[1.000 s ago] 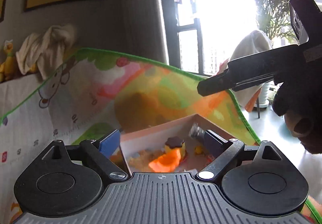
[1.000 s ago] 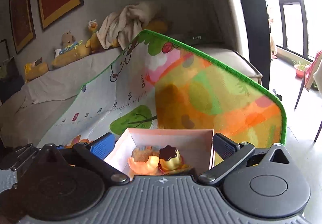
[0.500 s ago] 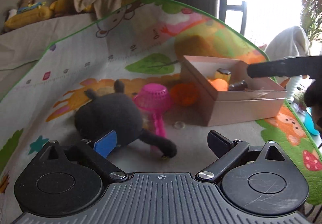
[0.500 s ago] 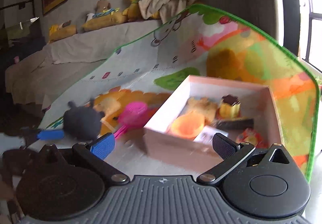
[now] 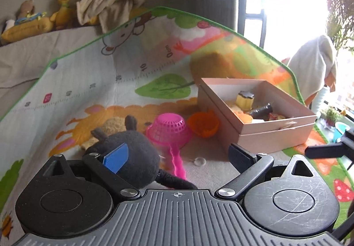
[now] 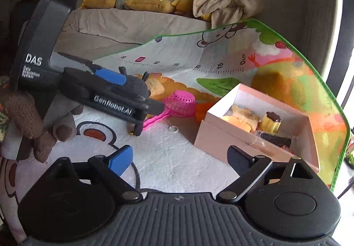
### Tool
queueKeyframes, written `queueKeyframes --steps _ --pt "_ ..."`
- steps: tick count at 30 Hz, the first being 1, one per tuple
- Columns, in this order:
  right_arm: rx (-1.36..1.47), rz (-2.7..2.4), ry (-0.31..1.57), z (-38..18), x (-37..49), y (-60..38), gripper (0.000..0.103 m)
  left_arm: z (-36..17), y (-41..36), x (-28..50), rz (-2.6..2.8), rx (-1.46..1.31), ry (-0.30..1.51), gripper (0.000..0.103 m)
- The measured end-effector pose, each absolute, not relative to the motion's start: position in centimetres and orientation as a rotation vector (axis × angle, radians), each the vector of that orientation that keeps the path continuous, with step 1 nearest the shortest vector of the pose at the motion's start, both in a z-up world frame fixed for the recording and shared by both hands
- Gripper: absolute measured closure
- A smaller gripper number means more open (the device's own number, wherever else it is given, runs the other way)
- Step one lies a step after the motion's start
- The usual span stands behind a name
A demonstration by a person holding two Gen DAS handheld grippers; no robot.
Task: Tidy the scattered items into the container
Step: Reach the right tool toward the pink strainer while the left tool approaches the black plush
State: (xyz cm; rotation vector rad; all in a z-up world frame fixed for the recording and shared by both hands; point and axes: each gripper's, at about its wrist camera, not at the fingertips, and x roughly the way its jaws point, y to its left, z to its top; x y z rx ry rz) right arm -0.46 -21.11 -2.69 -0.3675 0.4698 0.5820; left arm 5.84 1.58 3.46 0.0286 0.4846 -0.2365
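Note:
A pink cardboard box [image 5: 274, 133] stands on the play mat at the right and holds several toys; it also shows in the right wrist view [image 6: 221, 137]. A black plush toy [image 5: 137, 157] lies on the mat, with a pink strainer [image 5: 170, 131] and an orange cup [image 5: 203, 123] beside it, left of the box. My left gripper [image 5: 177, 157] is open, its fingers around the plush; it also shows in the right wrist view [image 6: 132, 95]. My right gripper [image 6: 179, 159] is open and empty, above the mat in front of the box.
A small clear ring [image 5: 199, 160] lies on the mat near the strainer handle. The colourful mat [image 5: 110, 82] rises up against a sofa holding stuffed toys [image 6: 152, 0] and a crumpled cloth [image 6: 223, 6]. A bright window and plants are at the right.
Both grippers have swung away from above the box and dropped toward the mat. My left gripper has closed in on the black plush, which now sits between its fingers.

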Motion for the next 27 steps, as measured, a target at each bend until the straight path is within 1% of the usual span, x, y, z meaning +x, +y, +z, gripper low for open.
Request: queueKeyframes --steps 2,3,4,7,9,12,17,21,22,23,27 --pt "-0.37 0.599 0.488 -1.1 1.4 -20.9 0.024 3.3 1.6 5.8 -0.23 0.039 0.477 0.003" --pt "-0.363 0.612 0.508 -0.3 2.7 -20.6 0.03 3.3 1.9 5.5 -0.222 0.03 0.474 0.003" --pt "-0.353 0.628 0.532 0.5 4.1 -20.1 0.033 3.3 2.4 5.2 -0.204 0.015 0.472 0.003" --pt "-0.34 0.678 0.623 2.1 8.7 -17.1 0.033 3.1 4.6 4.2 -0.13 -0.066 0.464 0.003" --pt "-0.369 0.676 0.683 2.1 12.0 -14.3 0.033 2.4 6.0 3.7 -0.122 -0.154 0.472 0.002" --pt "-0.451 0.628 0.731 0.7 16.1 -10.2 0.033 1.1 7.0 3.3 -0.094 -0.211 0.482 0.002" --pt "-0.506 0.607 0.871 -2.5 20.5 -6.4 0.033 0.9 8.0 3.2 -0.123 -0.275 0.467 0.002" --pt "-0.522 0.61 0.936 -4.2 21.4 -5.7 0.034 0.6 8.8 3.2 -0.17 -0.33 0.47 0.002" --pt "-0.52 0.607 0.939 -4.3 21.5 -5.8 0.039 0.5 9.0 3.2 -0.174 -0.348 0.466 0.002" --pt "-0.518 0.603 0.935 -4.2 21.3 -6.1 0.041 0.5 9.2 3.1 -0.172 -0.363 0.459 0.002" --pt "-0.496 0.677 0.952 -2.5 18.7 -7.7 0.041 0.6 9.6 2.4 -0.185 -0.394 0.411 0.001"
